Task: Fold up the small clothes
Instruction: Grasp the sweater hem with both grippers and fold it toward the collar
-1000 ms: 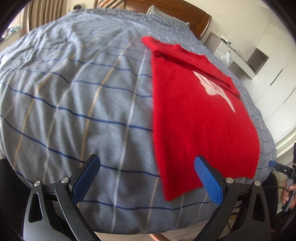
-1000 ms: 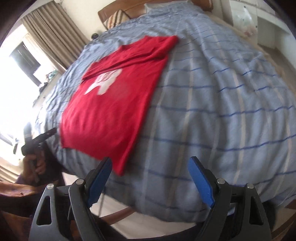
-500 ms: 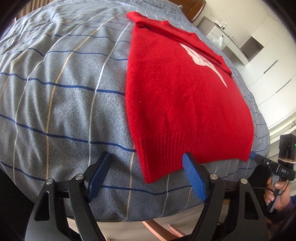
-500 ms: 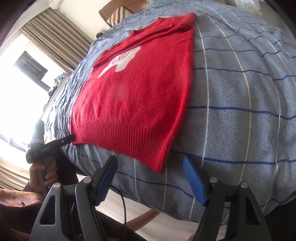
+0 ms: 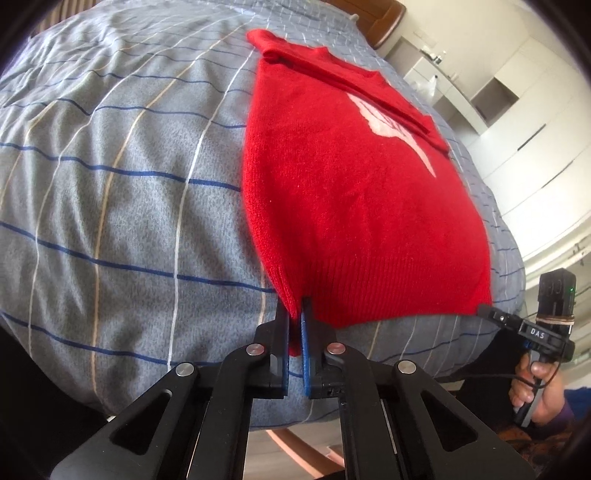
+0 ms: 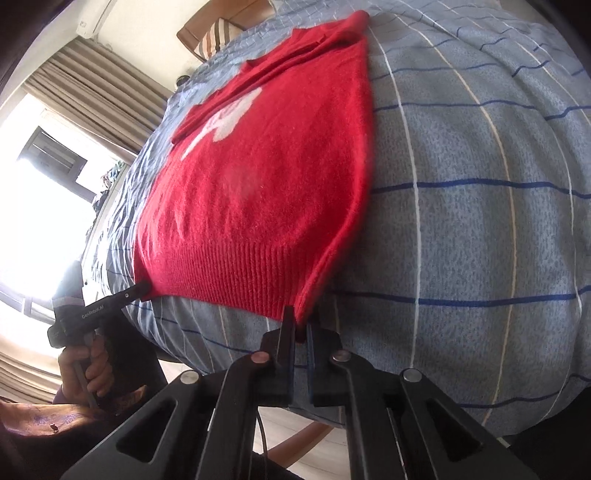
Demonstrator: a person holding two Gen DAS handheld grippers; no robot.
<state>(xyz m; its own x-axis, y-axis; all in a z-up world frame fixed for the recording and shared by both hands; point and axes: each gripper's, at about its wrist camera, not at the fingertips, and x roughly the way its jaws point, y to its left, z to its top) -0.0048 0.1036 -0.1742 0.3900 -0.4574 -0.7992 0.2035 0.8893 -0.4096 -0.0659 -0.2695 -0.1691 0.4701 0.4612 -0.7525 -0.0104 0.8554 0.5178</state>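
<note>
A small red knitted sweater (image 5: 351,192) with a white motif lies flat on the bed, its sleeves folded across the chest and its ribbed hem toward me. My left gripper (image 5: 294,314) is shut on the hem's left corner, the red knit pinched between its blue pads. In the right wrist view the same sweater (image 6: 266,184) fills the left half, and my right gripper (image 6: 302,317) is shut on the hem's right corner. Each gripper also shows in the other's view, at the opposite hem corner: the right gripper (image 5: 491,314) and the left gripper (image 6: 142,288).
The bed carries a grey-blue checked cover (image 5: 110,184) that drops off at the near edge under the grippers. A wooden headboard (image 5: 380,22) stands at the far end. White cabinets (image 5: 517,110) line the right wall; a curtained window (image 6: 55,155) is on the left. A hand (image 6: 86,373) grips the left tool.
Both grippers have dropped toward the near hem and shut, the left on the hem's left corner, the right on its right corner. The sweater itself still lies flat.
</note>
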